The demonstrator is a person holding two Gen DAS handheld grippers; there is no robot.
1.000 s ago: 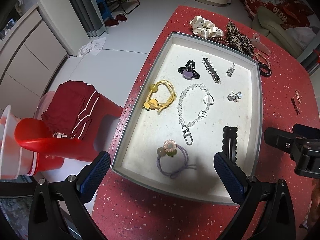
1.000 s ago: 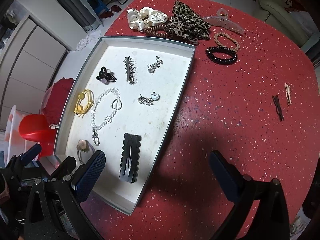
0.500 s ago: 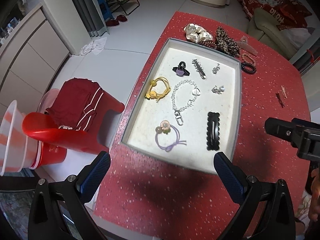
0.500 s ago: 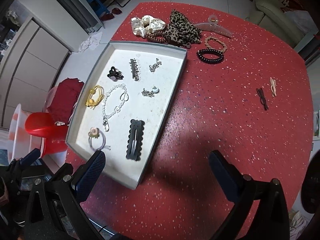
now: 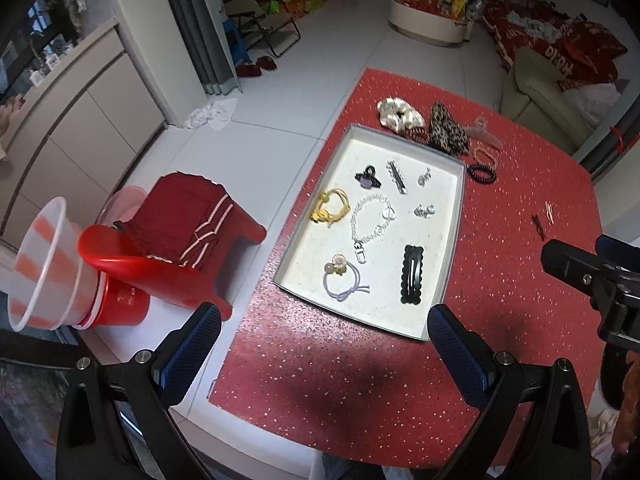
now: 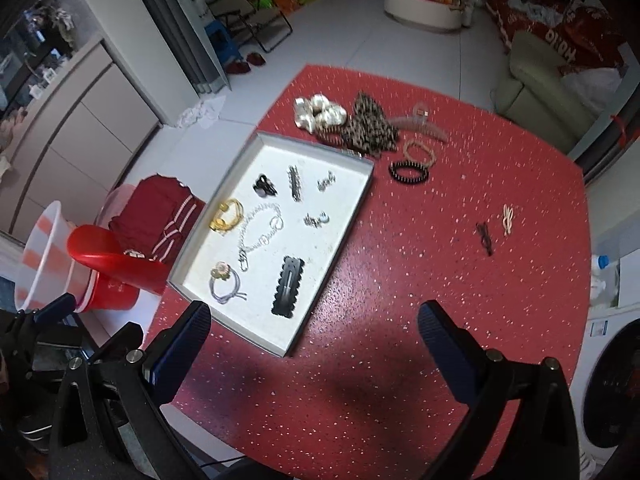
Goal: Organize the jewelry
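The left gripper [image 5: 324, 344] hung high above the near edge of the red speckled bench [image 5: 360, 380], its two blue-padded fingers [image 5: 192, 348] spread wide with nothing between them. The right gripper [image 6: 314, 340] was likewise spread wide and empty, raised over the bench's near side.

Ahead of both grippers, well apart from them, lay the shallow grey tray [image 5: 454, 240] with a white floor. In it sat a black scalloped hair clip [image 5: 412, 274] nearest the left gripper's right finger, a lilac hair tie with a flower [image 5: 344, 278] beside it, a silver chain bracelet [image 5: 370, 220] in the middle, a yellow hair tie [image 5: 330, 210] at the tray's left side, and a small black claw clip [image 5: 367, 176], a silver barrette [image 5: 396, 176] and two small silver pieces toward the far end.

Beyond the tray, on the bench, lay a cream scrunchie [image 6: 320, 114], a leopard-print scrunchie [image 6: 370, 128], a translucent claw clip [image 6: 424, 122], a beige hair tie [image 6: 418, 152] and a black beaded bracelet [image 6: 409, 172]. Two small clips [image 6: 496, 226] lay off to the right, clear of the tray.
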